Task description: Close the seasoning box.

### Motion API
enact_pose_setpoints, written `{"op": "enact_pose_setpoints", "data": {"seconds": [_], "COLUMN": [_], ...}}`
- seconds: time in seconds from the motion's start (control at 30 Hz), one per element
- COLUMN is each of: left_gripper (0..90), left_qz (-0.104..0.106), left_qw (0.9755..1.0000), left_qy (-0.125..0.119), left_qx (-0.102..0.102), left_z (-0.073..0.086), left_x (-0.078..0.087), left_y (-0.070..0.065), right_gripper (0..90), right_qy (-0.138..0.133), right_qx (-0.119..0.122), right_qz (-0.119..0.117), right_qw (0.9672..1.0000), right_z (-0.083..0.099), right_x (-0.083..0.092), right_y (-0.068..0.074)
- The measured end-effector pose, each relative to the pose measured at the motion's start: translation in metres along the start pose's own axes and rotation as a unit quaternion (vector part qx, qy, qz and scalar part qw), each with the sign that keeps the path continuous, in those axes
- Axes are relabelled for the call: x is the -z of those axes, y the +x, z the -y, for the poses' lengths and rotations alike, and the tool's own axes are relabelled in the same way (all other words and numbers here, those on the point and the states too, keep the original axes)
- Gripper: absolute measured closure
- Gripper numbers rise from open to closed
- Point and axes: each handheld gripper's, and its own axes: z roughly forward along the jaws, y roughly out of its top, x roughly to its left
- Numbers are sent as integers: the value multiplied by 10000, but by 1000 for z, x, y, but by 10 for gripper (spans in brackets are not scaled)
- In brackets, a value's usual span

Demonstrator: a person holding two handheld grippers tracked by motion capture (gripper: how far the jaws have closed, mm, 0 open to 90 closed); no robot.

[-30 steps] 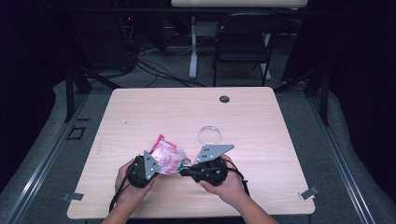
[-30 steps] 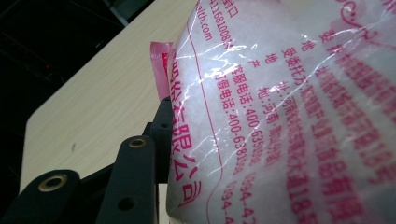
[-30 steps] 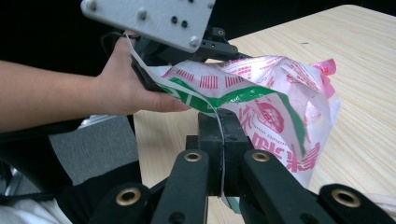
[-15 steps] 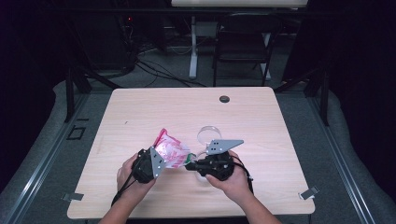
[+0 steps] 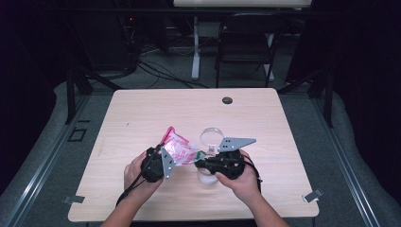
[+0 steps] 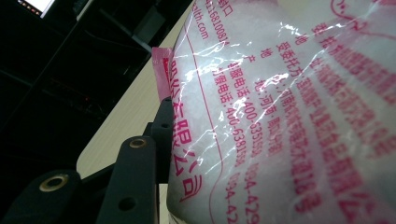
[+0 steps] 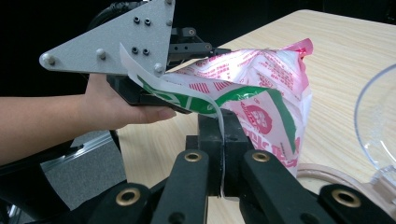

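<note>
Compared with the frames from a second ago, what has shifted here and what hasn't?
Both hands drifted slightly right across the table, carrying the bag with them. The left hand-held gripper still clamps the bag's body and the right hand-held gripper keeps pinching its torn strip; nothing was released. The clear glass stayed where it was.

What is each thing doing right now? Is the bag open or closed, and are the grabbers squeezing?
Bag: lifted off the table, full of white grains, held between both grippers.
Torn strip: partly peeled from the bag's top, still attached.
Left gripper: shut on the bag's body.
Right gripper: shut on the strip.
Clear bowl: on the table, looks empty.
</note>
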Motion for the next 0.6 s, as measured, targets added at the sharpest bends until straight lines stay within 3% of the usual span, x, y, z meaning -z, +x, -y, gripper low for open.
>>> {"op": "enact_pose_setpoints", "data": {"seconds": [0.3, 0.6], "left_gripper": [611, 611], "left_qz": [-87, -111], "left_qw": [9999, 9999], "left_qy": [-135, -110], "left_qx": [-1, -62], "left_z": [0, 2], "left_x": [-6, -9], "left_y": [-6, -10], "right_gripper": [900, 900], "right_qy": [22, 85], "right_qx": [27, 125], "right_qz": [166, 288], "right_qw": [9999, 9995], "right_z": [4, 11], "right_x": [3, 2], "right_y": [0, 1]}}
